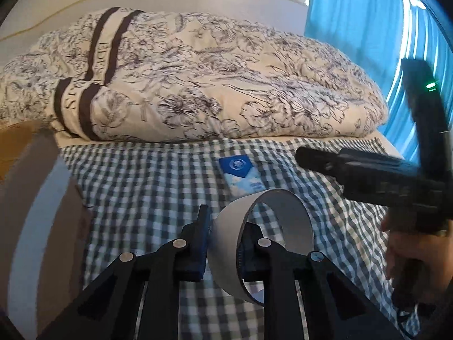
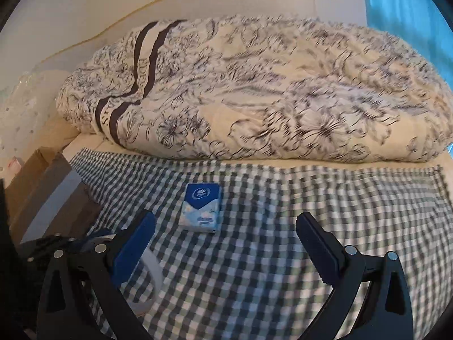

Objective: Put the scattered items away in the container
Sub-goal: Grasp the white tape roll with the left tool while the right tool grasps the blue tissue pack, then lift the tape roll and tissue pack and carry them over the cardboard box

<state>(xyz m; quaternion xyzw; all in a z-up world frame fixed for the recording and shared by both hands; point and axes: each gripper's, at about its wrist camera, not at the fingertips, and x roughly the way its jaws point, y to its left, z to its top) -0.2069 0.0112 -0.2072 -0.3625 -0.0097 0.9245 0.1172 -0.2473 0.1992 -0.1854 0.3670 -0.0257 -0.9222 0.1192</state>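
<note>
**Tape roll gripped, tissue pack waits on the bed**

Meanwhile, on the checked bedsheet, my left tongs are closed on the wall of a white tape roll, one finger outside the ring and one inside it, the roll standing on edge. Just beyond the roll lies a blue-and-white tissue pack, flat on the sheet and partly hidden behind the roll's rim in the left wrist view. My right tongs are spread wide and hold nothing; the tissue pack sits ahead of them, between the lines of the two fingers but nearer the left one, and apart from both. From the left wrist camera the right tongs show as a dark blur reaching in from the right, close to the pack. A brown cardboard box stands at the left edge of the bed. Behind everything, a folded floral quilt is heaped across the bed, with a blue curtain at the far right.
</note>
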